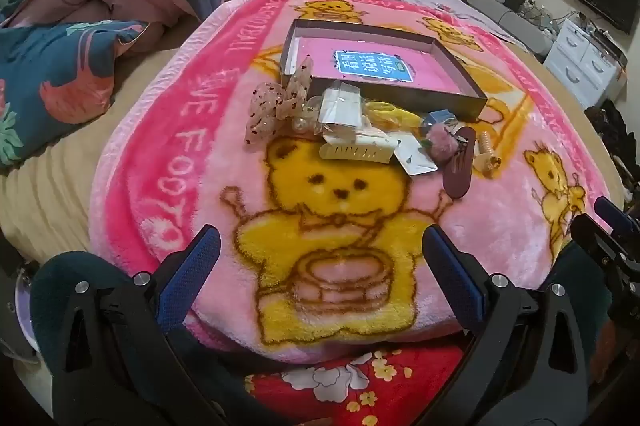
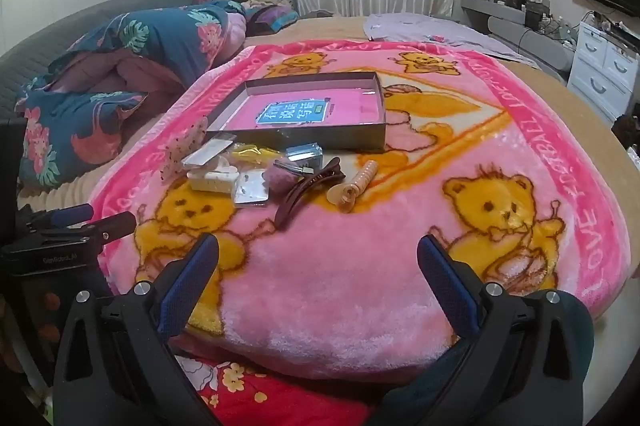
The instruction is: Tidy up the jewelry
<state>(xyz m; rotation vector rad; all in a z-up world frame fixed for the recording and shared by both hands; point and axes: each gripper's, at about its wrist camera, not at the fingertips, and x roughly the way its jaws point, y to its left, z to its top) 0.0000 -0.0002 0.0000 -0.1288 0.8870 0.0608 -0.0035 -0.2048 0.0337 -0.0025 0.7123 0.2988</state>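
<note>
Both tongs, left gripper (image 1: 320,268) and right gripper (image 2: 318,276), spread, empty. Ahead: jewelry pile (image 1: 360,129), box (image 1: 472,103) beyond. Judgement: pinch 1 piece, approach low.

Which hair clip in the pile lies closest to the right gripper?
The dark brown flat clip; the cream claw clip and beige spiral clip sit farther back.

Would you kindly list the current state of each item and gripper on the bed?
Left gripper: open, holding nothing.
Right gripper: open, holding nothing.
Shallow grey cardboard box with pink bottom: lidless, no accessories inside.
Dark brown oval hair clip: lying on the blanket, outside the box.
Sheer speckled fabric bow: outside, touching the box's near corner.
Cream comb-toothed hair claw: on its side in the pile.
Pink bear-print fleece blanket: spread flat.
</note>
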